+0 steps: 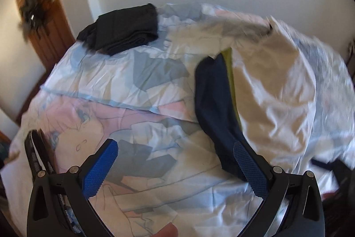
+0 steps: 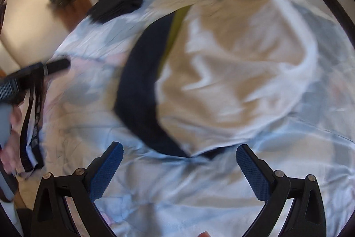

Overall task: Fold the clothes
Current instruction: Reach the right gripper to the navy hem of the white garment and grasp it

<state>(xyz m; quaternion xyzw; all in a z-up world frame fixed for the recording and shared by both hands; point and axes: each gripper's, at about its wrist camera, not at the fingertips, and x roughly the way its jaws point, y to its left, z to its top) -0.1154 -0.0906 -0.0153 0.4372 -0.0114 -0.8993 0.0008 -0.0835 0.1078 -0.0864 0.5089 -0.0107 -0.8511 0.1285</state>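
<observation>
A white garment [image 1: 273, 81] [image 2: 233, 63] lies crumpled on the bed, with a navy band [image 1: 213, 99] [image 2: 137, 86] and a thin yellow-green strip [image 1: 230, 68] [image 2: 175, 28] along its left edge. My left gripper [image 1: 175, 144] is open over the printed sheet; its right finger [image 1: 250, 170] stands in front of the navy band's near end. My right gripper [image 2: 179, 148] is open too, just short of the garment's near hem, holding nothing. A folded black garment [image 1: 124, 28] [image 2: 122, 3] rests at the bed's far left corner. Both views are blurred.
The bed wears a pale blue and pink printed sheet [image 1: 115, 86] [image 2: 199, 192]. A black-and-white mesh strap [image 1: 37, 152] [image 2: 33, 121] hangs at the left near a hand [image 2: 11, 143]. A wooden door [image 1: 44, 14] and white wall stand behind. Dark items [image 1: 339, 170] sit at the right edge.
</observation>
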